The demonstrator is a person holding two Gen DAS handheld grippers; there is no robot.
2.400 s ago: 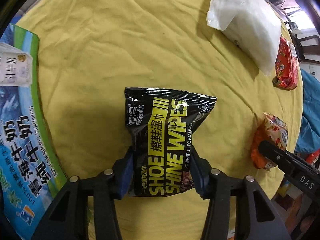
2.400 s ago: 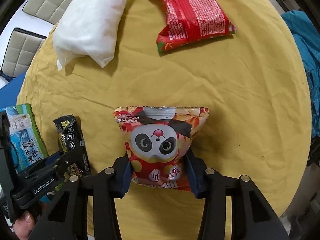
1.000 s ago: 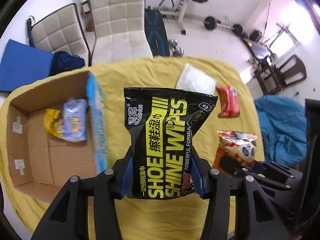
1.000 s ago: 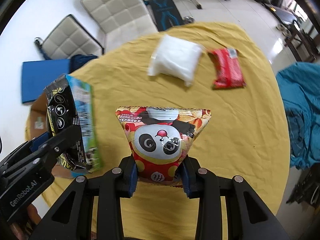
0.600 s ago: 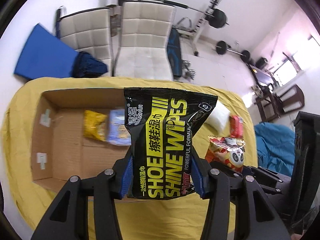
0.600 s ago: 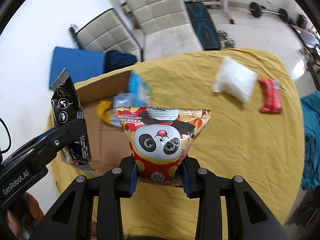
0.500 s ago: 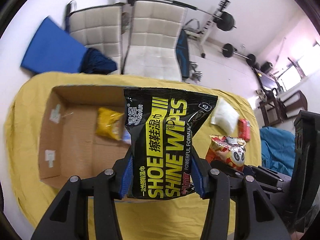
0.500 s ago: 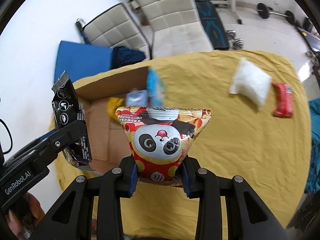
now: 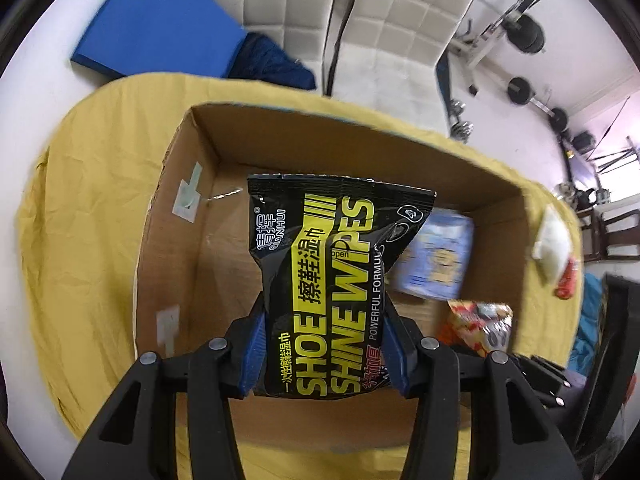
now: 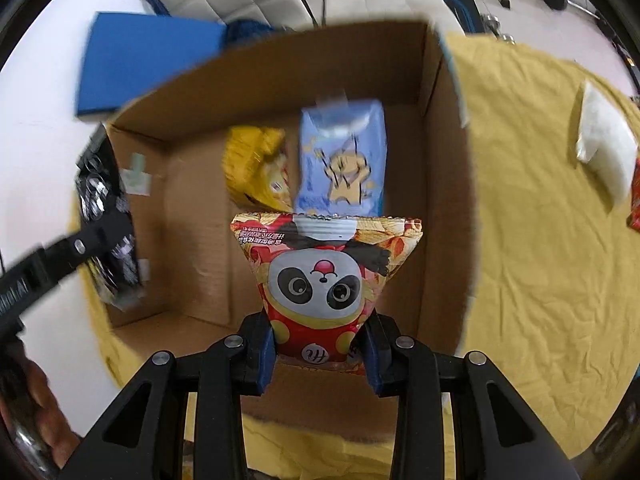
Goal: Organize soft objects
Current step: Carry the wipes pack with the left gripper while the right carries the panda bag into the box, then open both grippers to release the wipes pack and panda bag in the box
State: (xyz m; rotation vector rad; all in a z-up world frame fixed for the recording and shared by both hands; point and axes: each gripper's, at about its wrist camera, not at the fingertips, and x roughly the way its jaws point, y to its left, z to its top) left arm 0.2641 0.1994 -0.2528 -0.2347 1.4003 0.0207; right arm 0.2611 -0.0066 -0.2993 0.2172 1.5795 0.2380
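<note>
My left gripper (image 9: 322,354) is shut on a black and yellow shoe wipes pack (image 9: 328,272), held above the open cardboard box (image 9: 168,216). My right gripper (image 10: 320,354) is shut on a red panda snack bag (image 10: 320,276), also over the cardboard box (image 10: 444,208). Inside the box lie a light blue packet (image 10: 344,160) and a yellow packet (image 10: 256,164). In the left wrist view the light blue packet (image 9: 436,256) shows beside the wipes, and the panda bag (image 9: 476,324) appears at the lower right. The wipes pack (image 10: 108,216) shows at the left of the right wrist view.
The box sits on a round table with a yellow cloth (image 10: 540,240). A white pouch (image 10: 604,148) and a red packet (image 10: 634,196) lie at the table's far right. White chairs (image 9: 384,44), a blue mat (image 9: 156,28) and gym weights stand beyond the table.
Both grippers have carried their packs sideways from over the yellow cloth to above the open box, a little lower. The box now fills both views. Both grips are unchanged.
</note>
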